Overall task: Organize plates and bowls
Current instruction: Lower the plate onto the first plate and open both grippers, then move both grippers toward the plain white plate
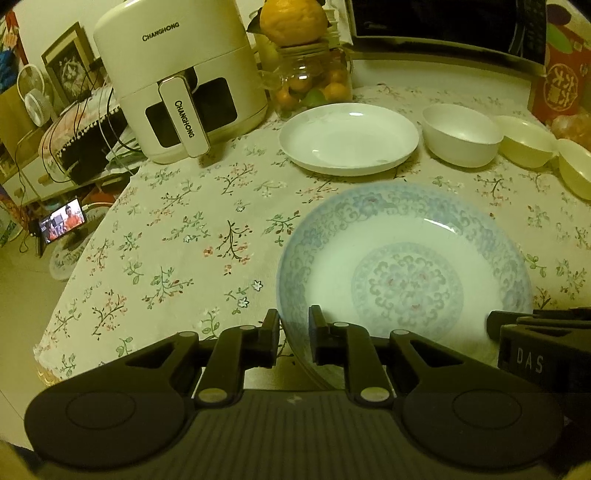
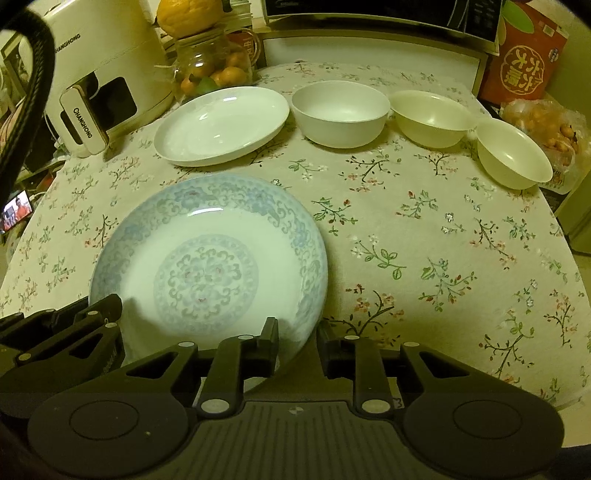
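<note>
A blue-patterned plate [image 2: 208, 258] lies on the counter [image 2: 424, 236], which is covered by a floral cloth, near its front edge. The left claw [image 1: 294, 325] sits at the plate's near-left rim, its two fingers narrowly apart with the rim passing between them; whether the pads press on the rim cannot be told. The right claw [image 2: 297, 341] sits at the plate's near-right rim in the same way, its fingers slightly parted around the edge, and contact there is equally unclear. Behind the patterned plate stands a plain white plate [image 2: 221, 125], apart from it. To the right of that runs a row of three bowls: a white bowl [image 2: 341, 112], a cream bowl [image 2: 430, 118] just beside it, and another cream bowl [image 2: 513, 153] at the right end. A white Changhong air fryer [image 1: 177, 77] stands at the back left, next to a glass jar of small citrus fruit [image 1: 314, 77] with a large orange fruit [image 1: 293, 20] on top.
</note>
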{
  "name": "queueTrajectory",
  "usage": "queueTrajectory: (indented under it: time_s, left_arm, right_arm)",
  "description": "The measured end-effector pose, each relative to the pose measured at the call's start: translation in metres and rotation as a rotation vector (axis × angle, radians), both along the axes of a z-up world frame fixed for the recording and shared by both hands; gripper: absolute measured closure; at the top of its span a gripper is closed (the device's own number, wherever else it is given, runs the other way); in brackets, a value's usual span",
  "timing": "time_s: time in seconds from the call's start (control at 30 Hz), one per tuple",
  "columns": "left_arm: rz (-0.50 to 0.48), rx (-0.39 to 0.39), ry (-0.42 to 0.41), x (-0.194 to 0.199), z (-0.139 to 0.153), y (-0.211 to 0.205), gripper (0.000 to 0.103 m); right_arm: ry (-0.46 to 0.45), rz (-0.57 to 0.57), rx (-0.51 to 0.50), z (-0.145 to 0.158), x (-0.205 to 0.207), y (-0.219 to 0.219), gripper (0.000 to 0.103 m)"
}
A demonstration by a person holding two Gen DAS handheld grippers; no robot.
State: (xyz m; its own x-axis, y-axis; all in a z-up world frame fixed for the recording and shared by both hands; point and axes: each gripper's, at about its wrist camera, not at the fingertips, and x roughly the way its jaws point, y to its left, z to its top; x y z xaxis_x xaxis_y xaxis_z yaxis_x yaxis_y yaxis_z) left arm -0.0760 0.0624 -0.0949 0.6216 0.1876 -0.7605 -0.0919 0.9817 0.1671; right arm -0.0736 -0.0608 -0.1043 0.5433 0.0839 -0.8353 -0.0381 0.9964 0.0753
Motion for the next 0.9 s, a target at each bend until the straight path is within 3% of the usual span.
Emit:
queueTrajectory:
  time_s: [0.23,0.4,0.47,0.57,0.6,0.77,0.9]
  left_arm:
    - [-0.014,-0.010,0.021,0.000,-0.001,-0.001,0.080]
    - [0.011,-0.077,0.044,0.001,0.004,0.011,0.074]
    - [0.045,-0.135,0.057,0.004,0.009,0.023,0.070]
    - [0.114,-0.230,0.064,0.014,0.020,0.048,0.053]
    - [0.129,-0.244,0.061,0.020,0.025,0.055,0.051]
    - [0.111,-0.217,0.044,0.051,0.046,0.059,0.033]
    - [0.060,-0.187,0.024,0.074,0.060,0.050,0.025]
  right_arm:
    - [0.004,-0.010,0.020,0.000,0.000,-0.003,0.081]
    - [0.008,-0.033,0.055,0.003,0.002,-0.008,0.079]
    - [0.011,-0.041,0.083,0.007,0.003,-0.014,0.067]
    - [-0.007,-0.073,0.138,0.020,0.007,-0.030,0.046]
    - [-0.014,-0.085,0.153,0.025,0.011,-0.035,0.044]
    - [-0.045,-0.076,0.197,0.054,0.041,-0.047,0.027]
    - [-0.047,0.042,0.107,0.070,0.070,-0.026,0.016]
